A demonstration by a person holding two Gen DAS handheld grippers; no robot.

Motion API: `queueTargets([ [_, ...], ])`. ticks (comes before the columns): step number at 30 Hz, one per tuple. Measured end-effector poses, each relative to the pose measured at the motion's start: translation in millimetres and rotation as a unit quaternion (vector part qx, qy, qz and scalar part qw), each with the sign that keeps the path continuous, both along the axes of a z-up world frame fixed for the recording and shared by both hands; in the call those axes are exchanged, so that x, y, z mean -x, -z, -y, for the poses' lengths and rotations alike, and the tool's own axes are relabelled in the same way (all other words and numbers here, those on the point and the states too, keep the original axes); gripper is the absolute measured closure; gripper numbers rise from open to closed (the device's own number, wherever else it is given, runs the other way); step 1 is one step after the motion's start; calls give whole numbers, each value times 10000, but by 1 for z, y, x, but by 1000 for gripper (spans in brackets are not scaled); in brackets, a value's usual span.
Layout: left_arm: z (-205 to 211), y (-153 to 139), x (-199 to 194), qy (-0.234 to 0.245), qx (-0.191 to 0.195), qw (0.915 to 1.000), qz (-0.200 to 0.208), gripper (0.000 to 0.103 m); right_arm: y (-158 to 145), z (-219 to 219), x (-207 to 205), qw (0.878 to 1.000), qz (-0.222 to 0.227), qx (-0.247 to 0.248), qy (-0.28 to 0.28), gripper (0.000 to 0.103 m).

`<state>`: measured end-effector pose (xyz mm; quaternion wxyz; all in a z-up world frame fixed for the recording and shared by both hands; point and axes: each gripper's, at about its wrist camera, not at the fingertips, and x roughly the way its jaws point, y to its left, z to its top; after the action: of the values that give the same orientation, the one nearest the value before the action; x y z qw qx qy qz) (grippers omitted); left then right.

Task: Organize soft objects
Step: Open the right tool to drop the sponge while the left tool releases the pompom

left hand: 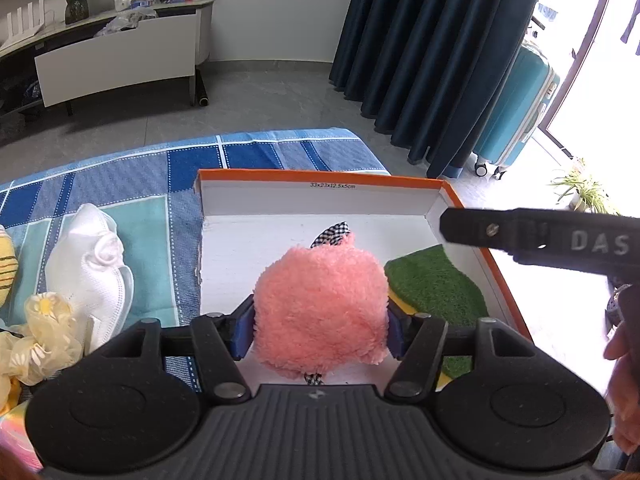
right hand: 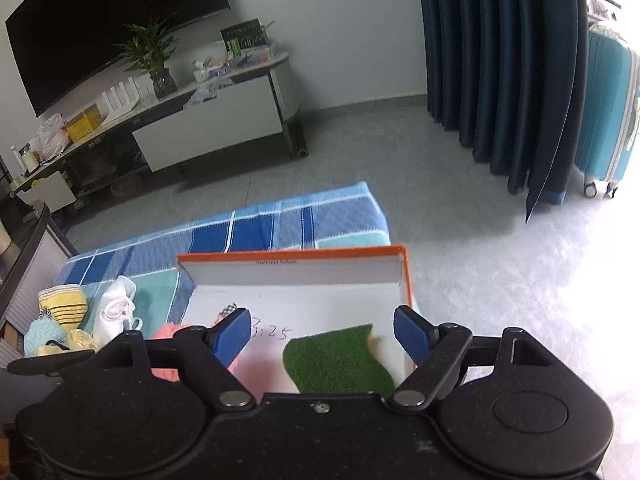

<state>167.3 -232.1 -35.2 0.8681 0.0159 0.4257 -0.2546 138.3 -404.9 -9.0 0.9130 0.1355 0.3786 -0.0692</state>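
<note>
Pink plush [left hand: 320, 304]: pinched between your left gripper [left hand: 320, 332] fingers, over the orange-rimmed box [left hand: 320, 178]. Green turf pad [right hand: 338, 360]: inside box, beneath your right gripper [right hand: 324, 334], fingers spread, empty.

It was a home living room: a large television [right hand: 116, 28] hung above a low cabinet [right hand: 208, 120] with a potted plant [right hand: 150, 56], beside dark curtains [right hand: 500, 60] and a suitcase [right hand: 604, 112].

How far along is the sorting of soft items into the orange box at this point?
Done: the green grass-like pad lies in the orange box, with the right gripper open above it. In hand: the left gripper is shut on the pink plush over the box. Left on the blanket: white mask, yellow striped piece, cream flower item.
</note>
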Motion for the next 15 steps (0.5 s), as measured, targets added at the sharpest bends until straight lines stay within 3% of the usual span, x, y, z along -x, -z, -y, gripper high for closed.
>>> queueTargets([
  [8, -4, -8, 10, 68, 193, 9998, 59, 20, -17, -6, 25, 9994, 277, 97, 208, 10],
  [15, -27, -22, 29, -237, 77, 9996, 165, 15, -21, -29, 50, 9980, 314, 469, 270, 10],
])
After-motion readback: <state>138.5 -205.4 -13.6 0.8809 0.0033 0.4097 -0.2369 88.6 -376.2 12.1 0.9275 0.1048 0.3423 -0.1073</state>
